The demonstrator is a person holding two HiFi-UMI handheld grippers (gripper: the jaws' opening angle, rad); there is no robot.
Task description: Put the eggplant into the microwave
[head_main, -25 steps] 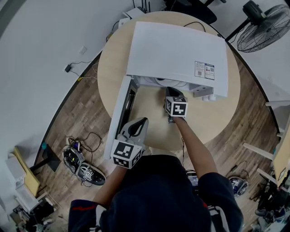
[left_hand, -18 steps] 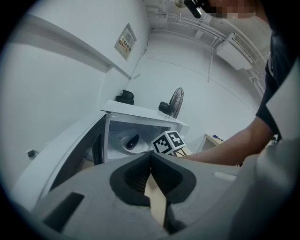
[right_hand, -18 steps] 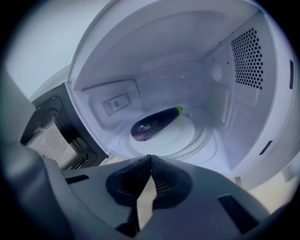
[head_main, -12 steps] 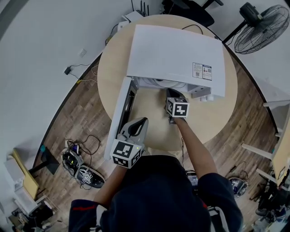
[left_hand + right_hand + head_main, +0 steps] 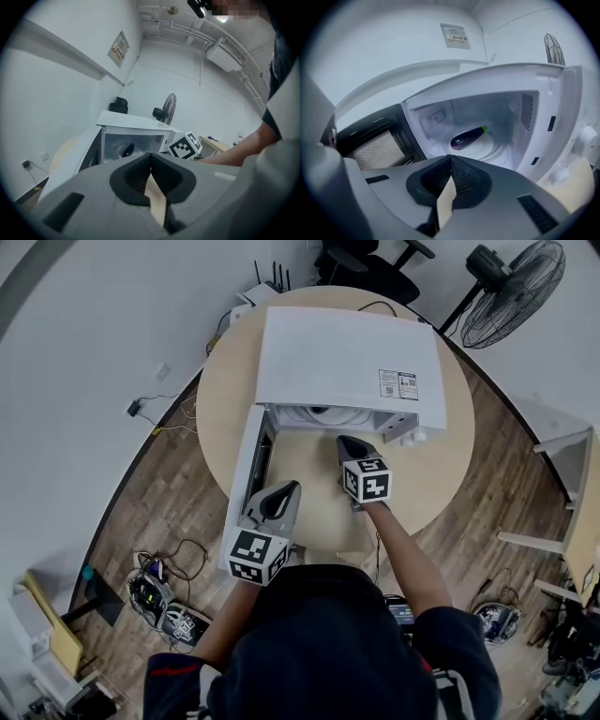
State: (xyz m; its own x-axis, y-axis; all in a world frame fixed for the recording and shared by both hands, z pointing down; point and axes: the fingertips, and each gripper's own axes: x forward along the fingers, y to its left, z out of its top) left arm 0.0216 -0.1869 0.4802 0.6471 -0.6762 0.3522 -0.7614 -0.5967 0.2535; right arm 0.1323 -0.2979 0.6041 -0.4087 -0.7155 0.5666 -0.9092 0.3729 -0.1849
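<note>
The dark purple eggplant (image 5: 468,137) with its green stem lies on the round white turntable plate (image 5: 488,149) inside the white box-shaped microwave (image 5: 347,362). The microwave's door (image 5: 246,470) hangs open to the left, and it sits on the round pale wooden worktop (image 5: 217,399). The right hand-held gripper (image 5: 450,158) hovers just in front of the oven's opening with its jaws pressed together on nothing, and the left hand-held gripper (image 5: 150,157), beside the open door, is likewise closed and empty.

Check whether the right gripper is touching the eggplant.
Apart. The right gripper view shows the eggplant on the microwave turntable, well beyond the shut right gripper.
</note>
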